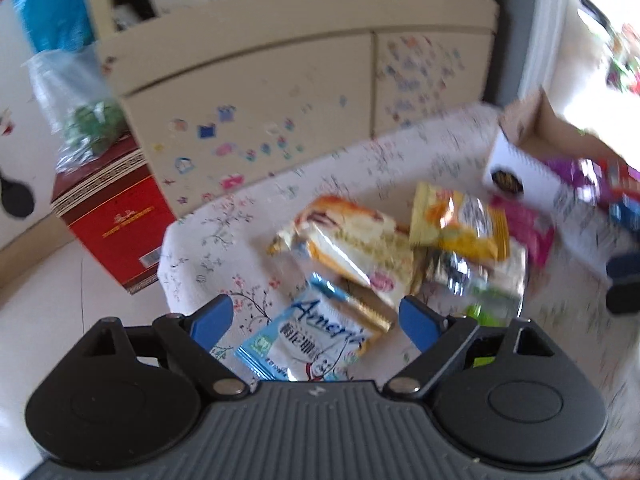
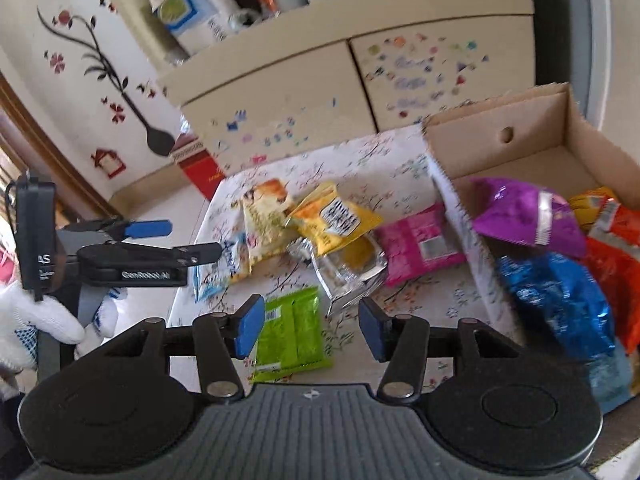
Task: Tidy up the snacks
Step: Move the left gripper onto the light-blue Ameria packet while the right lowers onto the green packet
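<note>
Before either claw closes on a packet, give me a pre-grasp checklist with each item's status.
1. Left claw open and empty: ok.
2. Right claw open and empty: ok.
3. Light-blue and white foil snack packet lies between the left claw's fingers: ok.
4. Lime-green foil snack packet centred under the right claw: not ok, it sits towards the left finger.
5. Brown cardboard box has room at its far end: ok.
6. Pads touching any packet: cannot tell.

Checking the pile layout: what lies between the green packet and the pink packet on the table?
A clear wrapper with a yellow snack inside lies between the green packet and the pink packet, seen in the right wrist view.
</note>
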The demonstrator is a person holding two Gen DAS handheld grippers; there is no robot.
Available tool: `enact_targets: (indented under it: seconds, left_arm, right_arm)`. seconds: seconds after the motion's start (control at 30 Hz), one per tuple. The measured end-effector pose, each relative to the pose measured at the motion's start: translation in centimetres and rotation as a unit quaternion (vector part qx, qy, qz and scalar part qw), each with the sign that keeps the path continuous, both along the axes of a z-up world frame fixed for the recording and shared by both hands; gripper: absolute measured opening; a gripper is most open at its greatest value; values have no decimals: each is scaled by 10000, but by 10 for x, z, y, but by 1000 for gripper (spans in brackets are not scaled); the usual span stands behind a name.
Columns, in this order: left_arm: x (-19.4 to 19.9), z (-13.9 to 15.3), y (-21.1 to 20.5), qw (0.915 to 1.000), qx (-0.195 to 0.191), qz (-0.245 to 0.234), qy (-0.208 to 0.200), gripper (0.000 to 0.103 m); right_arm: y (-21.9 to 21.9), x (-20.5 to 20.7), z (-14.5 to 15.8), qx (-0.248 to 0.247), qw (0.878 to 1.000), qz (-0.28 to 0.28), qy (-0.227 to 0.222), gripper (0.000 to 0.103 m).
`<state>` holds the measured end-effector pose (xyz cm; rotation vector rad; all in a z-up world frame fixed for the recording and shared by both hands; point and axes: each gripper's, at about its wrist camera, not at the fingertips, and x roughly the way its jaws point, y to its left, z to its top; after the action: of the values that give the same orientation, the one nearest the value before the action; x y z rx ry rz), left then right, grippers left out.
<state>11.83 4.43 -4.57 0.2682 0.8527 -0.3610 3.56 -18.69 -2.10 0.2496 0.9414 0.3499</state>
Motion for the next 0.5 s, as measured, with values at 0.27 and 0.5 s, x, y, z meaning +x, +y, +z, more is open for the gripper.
enact_targets:
  seconds: [0.27, 0.5]
  left_arm:
    - [5, -26, -1, 9961, 397, -782, 66, 90]
    - [9, -43, -5, 9899, 501, -1310, 224, 89]
  right_arm:
    - [21, 8, -18, -164, 9992, 284, 235, 62]
    - [37, 14, -32, -225, 9979, 477, 369, 70]
